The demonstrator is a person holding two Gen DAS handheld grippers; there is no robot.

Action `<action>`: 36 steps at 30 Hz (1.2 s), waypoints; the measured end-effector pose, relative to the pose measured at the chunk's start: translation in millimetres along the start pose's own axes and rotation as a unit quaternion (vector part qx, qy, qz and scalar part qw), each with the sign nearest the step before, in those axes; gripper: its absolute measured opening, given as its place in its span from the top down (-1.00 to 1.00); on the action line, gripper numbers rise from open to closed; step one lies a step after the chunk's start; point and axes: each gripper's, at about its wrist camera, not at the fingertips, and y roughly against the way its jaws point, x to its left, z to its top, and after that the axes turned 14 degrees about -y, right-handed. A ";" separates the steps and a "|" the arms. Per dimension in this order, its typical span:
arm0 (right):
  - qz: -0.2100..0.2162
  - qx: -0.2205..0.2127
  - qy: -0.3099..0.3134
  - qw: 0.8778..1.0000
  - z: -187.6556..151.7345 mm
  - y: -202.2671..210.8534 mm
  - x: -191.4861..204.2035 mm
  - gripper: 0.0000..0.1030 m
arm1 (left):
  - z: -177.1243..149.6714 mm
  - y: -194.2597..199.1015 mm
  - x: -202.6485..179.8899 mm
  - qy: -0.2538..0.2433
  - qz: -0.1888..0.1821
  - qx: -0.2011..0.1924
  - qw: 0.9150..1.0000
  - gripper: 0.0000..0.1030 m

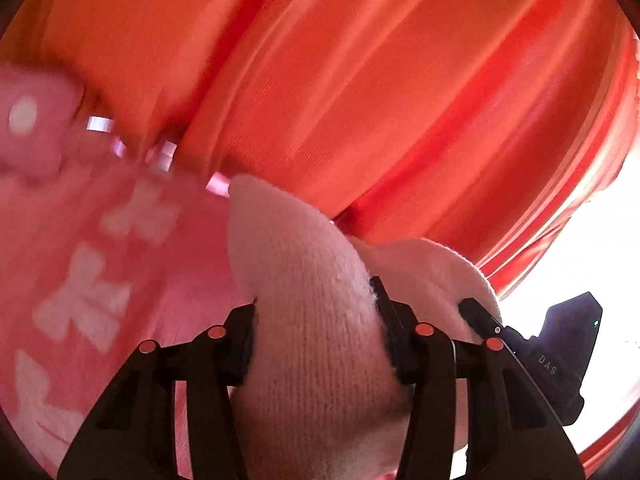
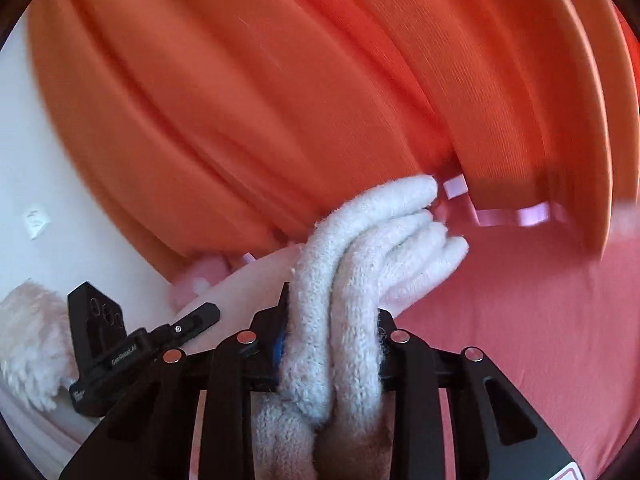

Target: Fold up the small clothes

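Note:
My left gripper (image 1: 316,320) is shut on a pale pink knitted garment (image 1: 312,280), which bulges up between the jaws. My right gripper (image 2: 332,332) is shut on a bunched fold of the same kind of whitish-pink knit (image 2: 376,240), its fuzzy rolls sticking forward past the fingers. Both hold the knit lifted above a pink bed surface (image 2: 520,300). The other gripper's black body shows at the right edge of the left wrist view (image 1: 560,344) and at the lower left of the right wrist view (image 2: 120,344).
An orange pleated curtain (image 1: 360,80) fills the background close ahead, also in the right wrist view (image 2: 280,80). A pink sheet with white bow prints (image 1: 88,288) lies at left. A white fluffy item (image 2: 28,344) lies at lower left by a white wall (image 2: 24,160).

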 end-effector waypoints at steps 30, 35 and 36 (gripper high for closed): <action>-0.283 0.071 0.080 0.953 -121.6 -3.2 -20.6 0.49 | -110.2 -5.8 -49.0 -0.160 0.241 0.145 0.946 -0.68; -0.300 0.071 0.073 0.948 -150.7 0.9 -27.2 0.22 | -138.3 2.8 -53.1 -0.145 0.259 0.160 0.942 -0.71; -0.303 0.066 0.075 0.948 -153.4 2.0 -27.1 0.17 | -143.0 3.3 -53.3 -0.143 0.264 0.163 0.940 -0.71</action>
